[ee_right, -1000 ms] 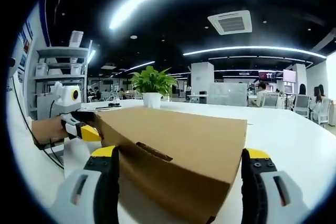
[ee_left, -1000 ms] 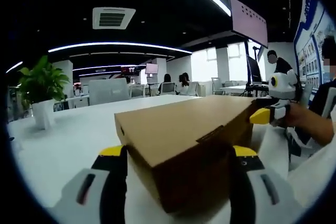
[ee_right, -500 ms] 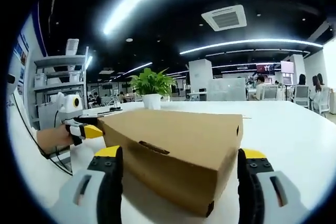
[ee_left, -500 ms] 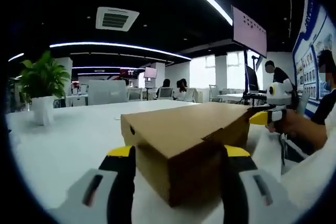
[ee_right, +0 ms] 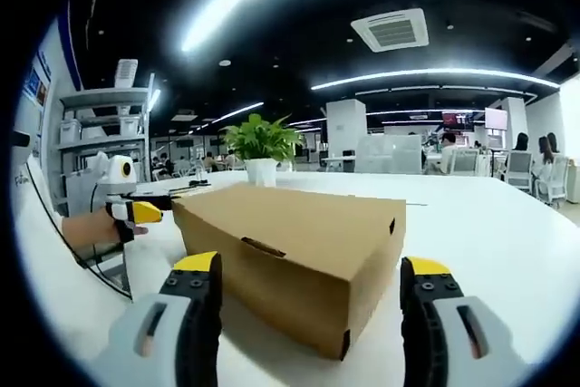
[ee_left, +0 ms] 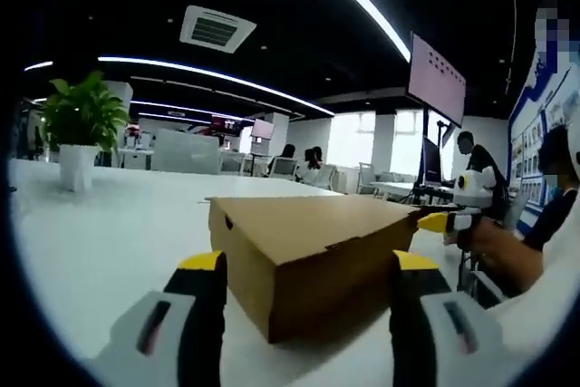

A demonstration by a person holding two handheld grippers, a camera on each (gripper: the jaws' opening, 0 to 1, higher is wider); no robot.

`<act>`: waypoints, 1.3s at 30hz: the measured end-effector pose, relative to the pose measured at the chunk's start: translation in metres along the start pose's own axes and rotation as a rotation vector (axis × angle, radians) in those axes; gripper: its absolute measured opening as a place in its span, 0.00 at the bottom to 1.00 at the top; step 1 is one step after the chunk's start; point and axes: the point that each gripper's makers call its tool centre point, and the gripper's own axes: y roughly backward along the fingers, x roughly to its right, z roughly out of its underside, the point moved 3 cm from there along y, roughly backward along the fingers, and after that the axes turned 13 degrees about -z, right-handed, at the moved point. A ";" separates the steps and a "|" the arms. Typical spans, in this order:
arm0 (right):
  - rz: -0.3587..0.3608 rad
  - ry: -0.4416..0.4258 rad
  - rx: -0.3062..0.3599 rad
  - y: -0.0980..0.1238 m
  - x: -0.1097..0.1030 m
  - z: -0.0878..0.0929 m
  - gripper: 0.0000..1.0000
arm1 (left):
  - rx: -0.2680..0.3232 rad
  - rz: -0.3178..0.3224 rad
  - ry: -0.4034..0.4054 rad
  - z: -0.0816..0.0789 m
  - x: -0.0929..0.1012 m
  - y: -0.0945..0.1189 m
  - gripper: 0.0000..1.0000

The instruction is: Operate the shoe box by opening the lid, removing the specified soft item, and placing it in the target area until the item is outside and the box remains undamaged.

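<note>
The closed cardboard shoe box [ee_right: 294, 256] lies on the white worktop [ee_right: 507, 233], its long axis between both claws. The right claw [ee_right: 308, 292], jaws apart, faces one end at 12 o'clock; the left claw [ee_left: 304, 287], also apart, faces the other. Neither seems nearer.

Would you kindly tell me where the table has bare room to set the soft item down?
The white table lies bare right of the shoe box in the right gripper view, and between box and potted plant in the left gripper view. Crowded: the box's ends, each between open claws.
</note>
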 end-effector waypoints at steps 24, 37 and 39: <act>-0.015 0.074 0.014 0.033 0.001 -0.028 0.69 | 0.083 -0.071 -0.077 -0.037 -0.015 0.028 0.72; -0.004 0.160 -0.025 0.040 -0.005 -0.043 0.62 | 0.029 -0.094 -0.152 -0.039 -0.013 0.036 0.75; -0.016 0.163 -0.028 0.039 -0.006 -0.042 0.63 | 0.001 -0.089 -0.002 -0.037 -0.009 0.035 0.73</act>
